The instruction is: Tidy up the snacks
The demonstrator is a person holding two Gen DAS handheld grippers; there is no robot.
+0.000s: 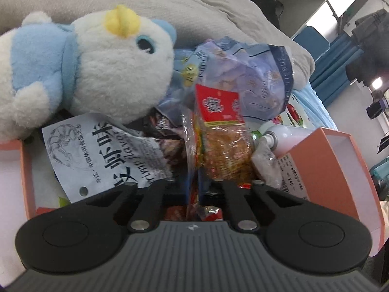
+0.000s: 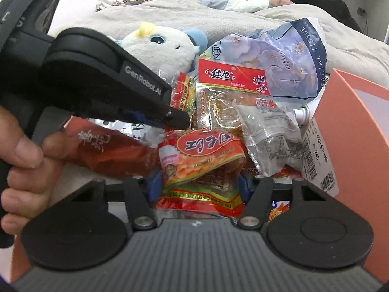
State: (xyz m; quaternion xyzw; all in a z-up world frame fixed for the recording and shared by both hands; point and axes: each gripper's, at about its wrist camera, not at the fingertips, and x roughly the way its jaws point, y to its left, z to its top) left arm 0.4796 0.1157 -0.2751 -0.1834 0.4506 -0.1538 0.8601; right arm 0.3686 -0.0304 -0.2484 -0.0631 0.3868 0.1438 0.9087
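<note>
A clear snack packet with a red header (image 1: 218,146) (image 2: 218,112) stands upright in the orange box (image 1: 335,170). My left gripper (image 1: 195,185) is shut on that packet's clear left edge. In the right wrist view the left gripper (image 2: 180,120) comes in from the left, held by a hand (image 2: 22,160). A red and orange snack packet (image 2: 201,165) lies bowed between the blue fingers (image 2: 154,185) of my right gripper (image 2: 199,185), which press on both its sides. Several other packets lie around it: a dark red one (image 2: 109,148) and a clear grey one (image 2: 269,131).
A blue and white plush toy (image 1: 97,68) (image 2: 165,48) leans over the box's far side, above a white shrimp-flavour packet (image 1: 104,155). A facial tissue pack (image 1: 255,73) (image 2: 279,56) and a white bottle (image 1: 287,138) lie behind. The box's orange wall (image 2: 352,121) rises on the right. Grey bedding (image 1: 170,7) lies beyond.
</note>
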